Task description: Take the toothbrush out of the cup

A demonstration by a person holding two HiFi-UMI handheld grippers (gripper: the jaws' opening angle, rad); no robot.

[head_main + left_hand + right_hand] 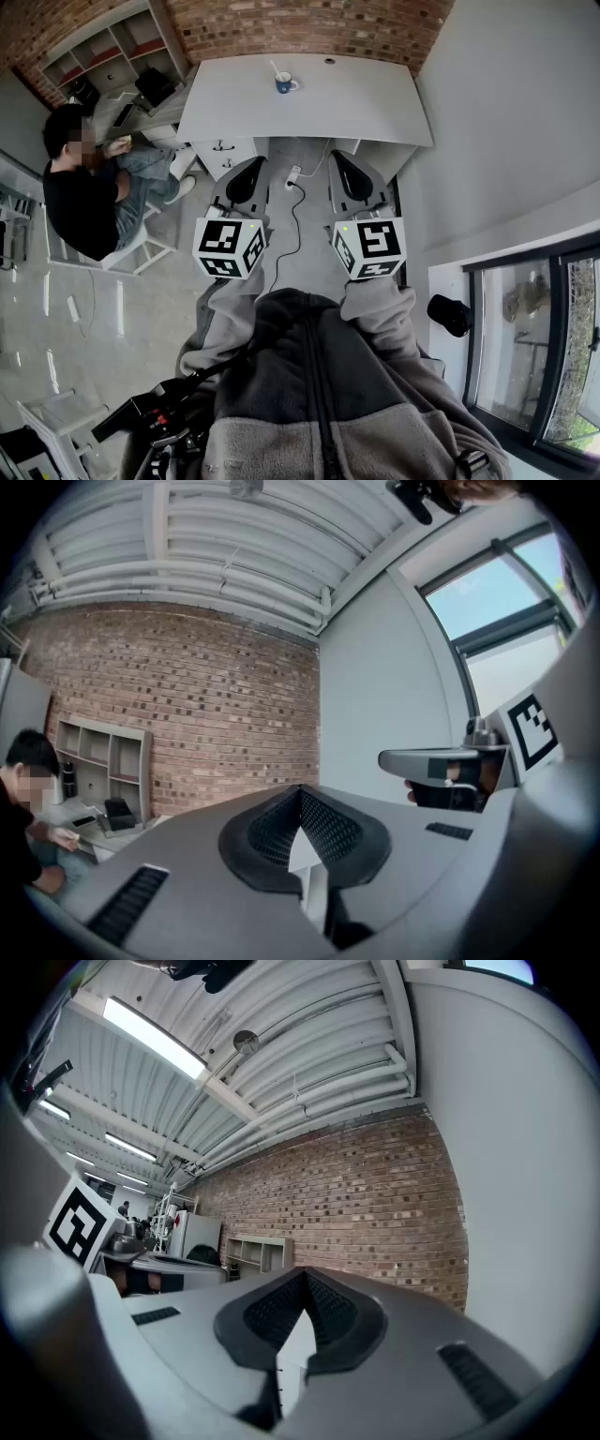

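Grey jacket (309, 375) is seen at lower centre, with the left gripper (246, 178) and right gripper (352, 178) held side by side above it, jaws pressed together on nothing. At upper centre, the toothbrush (276, 69) is stood in the blue cup (285, 84) on the white table (366, 103), well apart from both grippers.
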